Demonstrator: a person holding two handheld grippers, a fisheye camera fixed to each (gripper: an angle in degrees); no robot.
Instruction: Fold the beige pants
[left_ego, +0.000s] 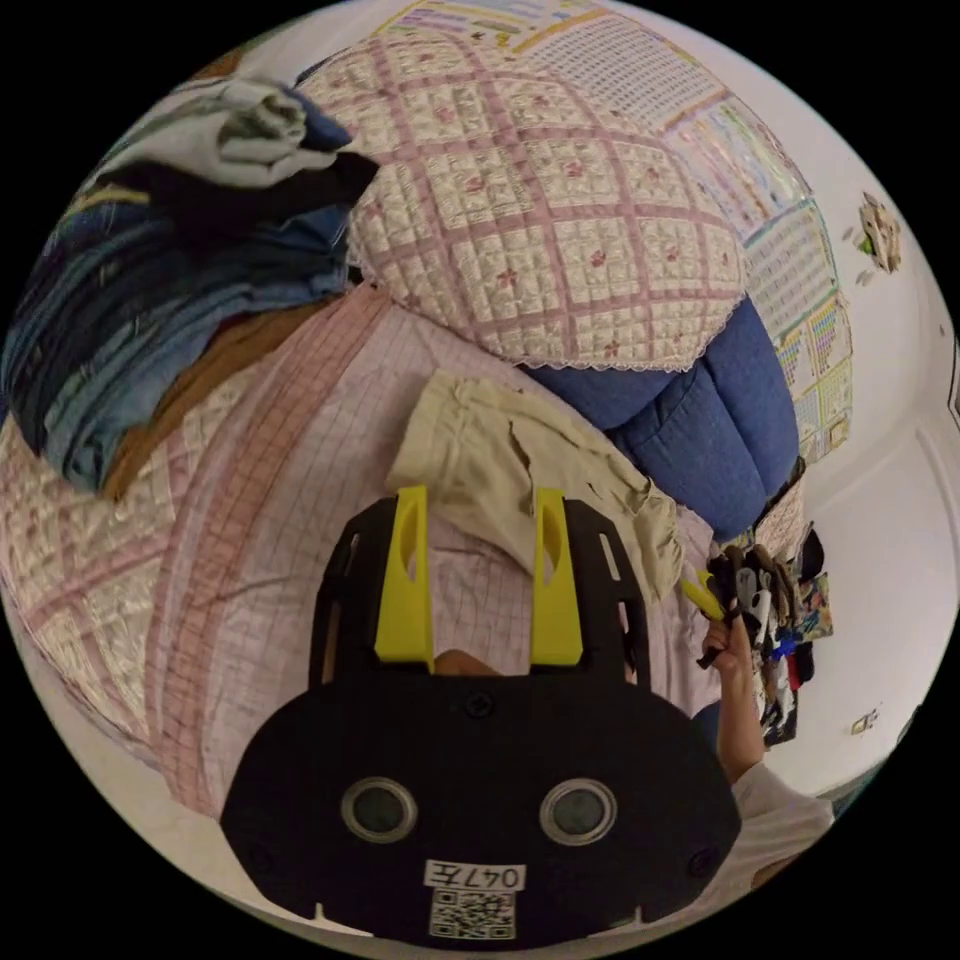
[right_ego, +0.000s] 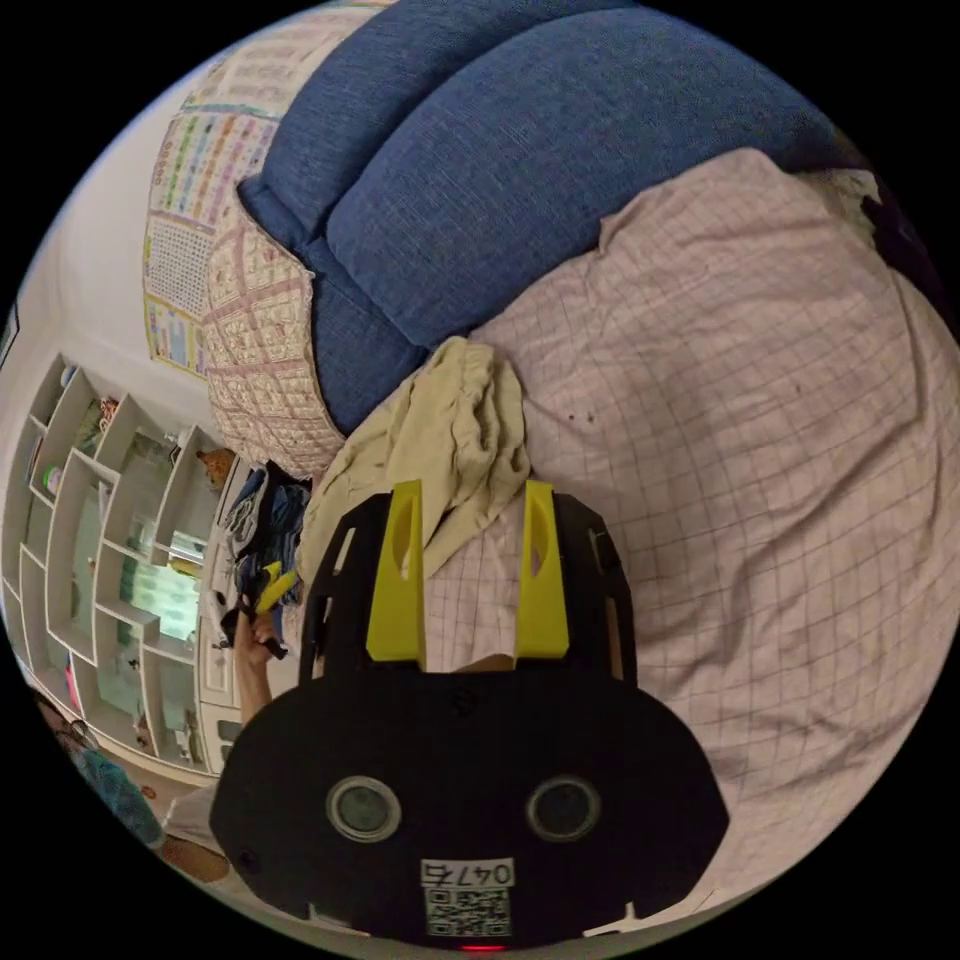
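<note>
My left claw (left_ego: 478, 520) hangs with its 2 yellow jaws spread wide, gripping nothing, just over the beige pants (left_ego: 520, 470). The pants lie crumpled on the pink checked bedsheet (left_ego: 300, 440), beside a blue cushion (left_ego: 700, 430). My right claw (right_ego: 470, 520) is likewise wide apart and empty, near the pants' edge.

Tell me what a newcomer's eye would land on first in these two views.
The yellow jaws of the left gripper stand apart and empty over the crumpled beige pants, which lie in a heap on the pink checked bedsheet. Behind the heap rises a big blue cushion, with a quilted floral pillow beside it. The right gripper also hangs open just short of the pants.
</note>
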